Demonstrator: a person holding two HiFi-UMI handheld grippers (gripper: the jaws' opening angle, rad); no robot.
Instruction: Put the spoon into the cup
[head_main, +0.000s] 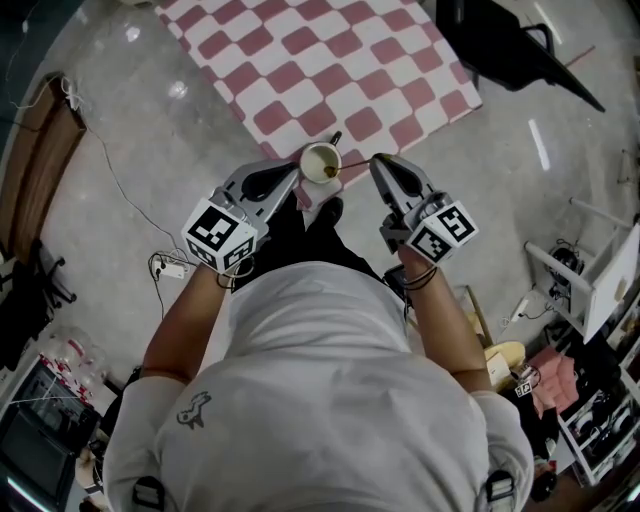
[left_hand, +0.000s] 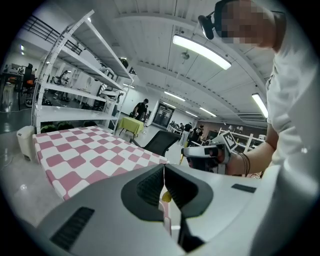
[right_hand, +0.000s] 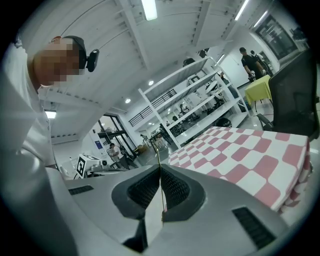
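Pinching a thin, gold-coloured metal spoon (head_main: 355, 163) by its handle, the right gripper (head_main: 376, 160) is pressing its smooth grey jaws together on the shaft. In the right gripper view the shaft is showing as a fine bright line between the ribbed black pads (right_hand: 172, 187) and is poking a little past the jaw tips.

The spoon is lying close to level. Its long axis is running crosswise from the right gripper's tips toward the left gripper (head_main: 296, 177), and its far end is reaching over the rim of a small, round, cream-white cup (head_main: 318, 158). A brownish patch is showing inside the cup on that side; whether it is the spoon's bowl cannot be told.

The left gripper is clamping the cup by its wall at the rim, jaws closed on the thin pale edge. The cup is hanging in the air, mouth up, just in front of the near edge of a table under a red-and-white checked cloth (head_main: 330, 60).
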